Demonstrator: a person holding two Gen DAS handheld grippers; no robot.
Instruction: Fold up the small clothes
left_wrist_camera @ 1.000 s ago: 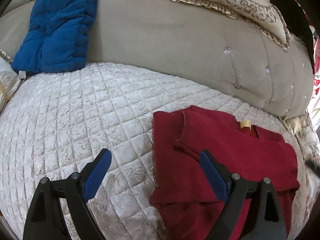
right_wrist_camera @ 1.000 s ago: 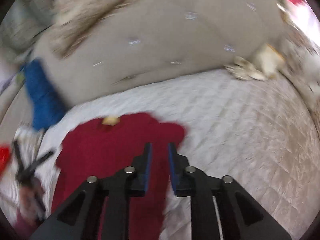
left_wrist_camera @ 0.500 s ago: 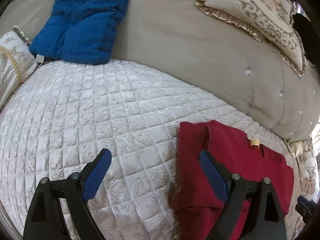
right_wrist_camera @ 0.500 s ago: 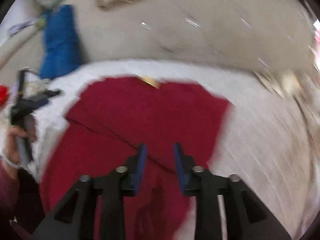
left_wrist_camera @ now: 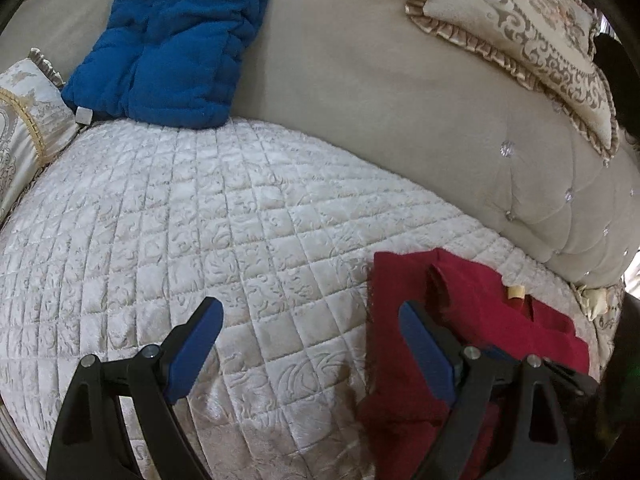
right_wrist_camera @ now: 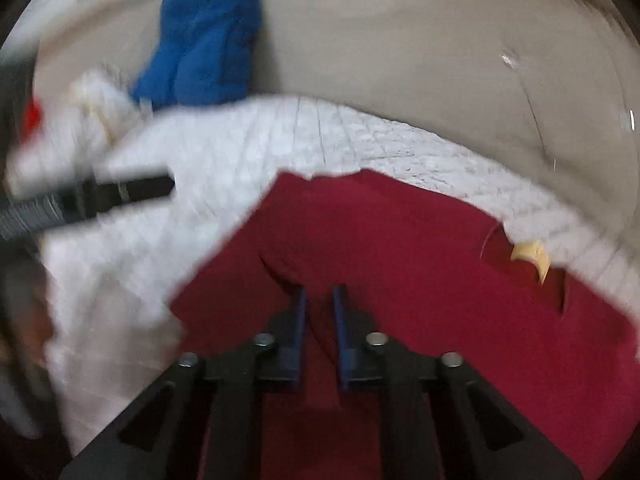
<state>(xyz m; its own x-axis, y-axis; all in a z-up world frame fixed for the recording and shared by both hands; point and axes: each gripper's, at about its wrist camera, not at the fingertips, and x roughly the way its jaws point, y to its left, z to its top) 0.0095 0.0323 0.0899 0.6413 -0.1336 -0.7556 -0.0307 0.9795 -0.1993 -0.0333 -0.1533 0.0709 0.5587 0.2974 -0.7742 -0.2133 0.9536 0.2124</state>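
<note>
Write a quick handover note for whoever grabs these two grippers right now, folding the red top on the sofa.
Left gripper: open, empty, over the quilted seat cover, left of the red top.
Right gripper: shut, over the top's middle near a fold edge; the blur hides whether cloth is pinched.
Red top: lies on the seat cover, partly folded, with layers turned over and the neck label showing.
Left to do: finish the fold and flatten it.
Blue cushion leans on the backrest, out of the way.

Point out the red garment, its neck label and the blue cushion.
red garment (left_wrist_camera: pixel 500 320): left wrist view, folded top layer.
neck label (right_wrist_camera: pixel 530 254): right wrist view, tag's middle.
blue cushion (left_wrist_camera: pixel 176 40): left wrist view, padded middle.
</note>
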